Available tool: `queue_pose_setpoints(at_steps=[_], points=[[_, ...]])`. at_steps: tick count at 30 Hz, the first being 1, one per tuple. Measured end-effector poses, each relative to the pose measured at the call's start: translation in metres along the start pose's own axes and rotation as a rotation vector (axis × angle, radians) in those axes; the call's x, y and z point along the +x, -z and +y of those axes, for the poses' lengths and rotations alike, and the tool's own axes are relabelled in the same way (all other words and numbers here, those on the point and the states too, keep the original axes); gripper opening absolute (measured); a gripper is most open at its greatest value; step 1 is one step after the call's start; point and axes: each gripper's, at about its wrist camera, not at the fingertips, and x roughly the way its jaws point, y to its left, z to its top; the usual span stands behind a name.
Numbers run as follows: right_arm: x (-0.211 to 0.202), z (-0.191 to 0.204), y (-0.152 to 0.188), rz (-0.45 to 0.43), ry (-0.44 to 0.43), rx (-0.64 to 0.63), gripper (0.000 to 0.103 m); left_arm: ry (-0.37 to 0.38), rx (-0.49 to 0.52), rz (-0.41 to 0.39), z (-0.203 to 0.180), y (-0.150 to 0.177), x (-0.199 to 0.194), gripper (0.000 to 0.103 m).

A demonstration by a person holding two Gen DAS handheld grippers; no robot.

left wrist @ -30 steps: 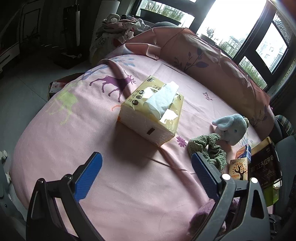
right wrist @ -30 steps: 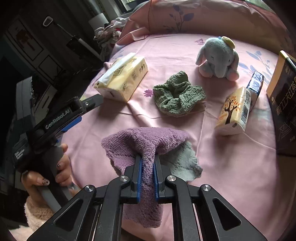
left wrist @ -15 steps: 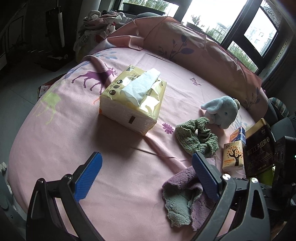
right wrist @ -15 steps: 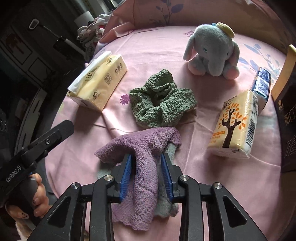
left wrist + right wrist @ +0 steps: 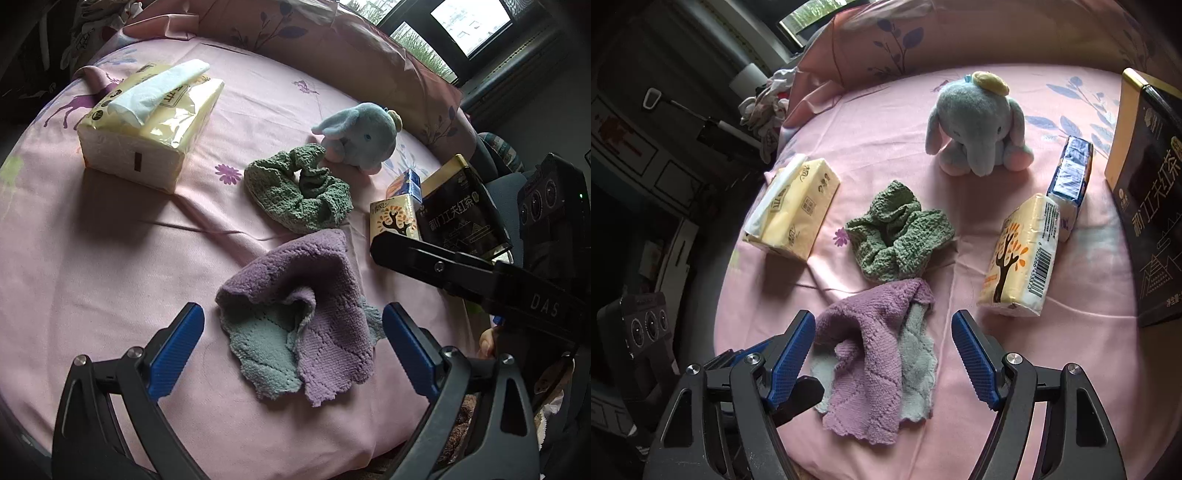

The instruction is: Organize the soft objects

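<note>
The right gripper [image 5: 882, 354], jaws just opened, is hovering with its blue pads clear on either side of the crumpled purple-and-grey fleece cloth [image 5: 879, 354], which is lying on the pink printed bedsheet [image 5: 886, 122] just in front of the bunched green knitted cloth [image 5: 897, 232]. The left gripper [image 5: 291, 349] is also standing wide open, straddling the same purple cloth without touching it, while the grey plush elephant [image 5: 979, 125] is sitting further back.

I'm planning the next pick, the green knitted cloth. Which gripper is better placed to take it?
Probably the right gripper: its jaws have just opened off the purple cloth, and the green knitted cloth lies straight ahead. The left gripper seems farther back.
</note>
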Motion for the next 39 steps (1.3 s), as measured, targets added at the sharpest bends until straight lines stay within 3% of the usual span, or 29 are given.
queue_pose_setpoints(at_steps=[7,12,16,17,19,21,23,27,31,39], points=[[0.028,-0.006,0.008,0.1,-0.067,0.01,0.077,0.011,0.017,0.103,-0.012,0.005,0.027,0.097],[0.042,-0.019,0.008,0.13,-0.092,0.078,0.077,-0.01,0.026,0.083,-0.018,0.006,0.033,0.095],[0.042,-0.019,0.009,0.12,-0.109,0.058,0.077,-0.025,0.027,0.064,-0.021,0.005,0.035,0.09],[0.042,-0.018,0.009,0.119,-0.115,0.053,0.077,-0.029,0.028,0.058,-0.022,0.005,0.036,0.087],[0.043,-0.017,0.009,0.117,-0.123,0.047,0.076,-0.033,0.025,0.045,-0.023,0.005,0.035,0.073],[0.047,-0.016,0.01,0.156,-0.196,0.057,0.061,-0.02,0.018,0.046,-0.024,0.005,0.036,0.055],[0.056,-0.018,0.011,0.195,-0.258,0.084,0.06,-0.023,0.039,0.043,-0.028,0.007,0.036,0.048],[0.051,-0.014,0.013,0.167,-0.222,0.053,0.048,-0.004,0.085,0.018,-0.041,0.009,0.032,0.035],[0.036,-0.016,0.016,0.131,-0.236,0.096,0.047,0.019,0.111,-0.03,-0.049,0.01,0.021,0.034],[-0.041,0.002,0.013,-0.074,-0.27,-0.018,0.046,0.058,0.232,-0.252,-0.094,0.014,-0.034,0.034]])
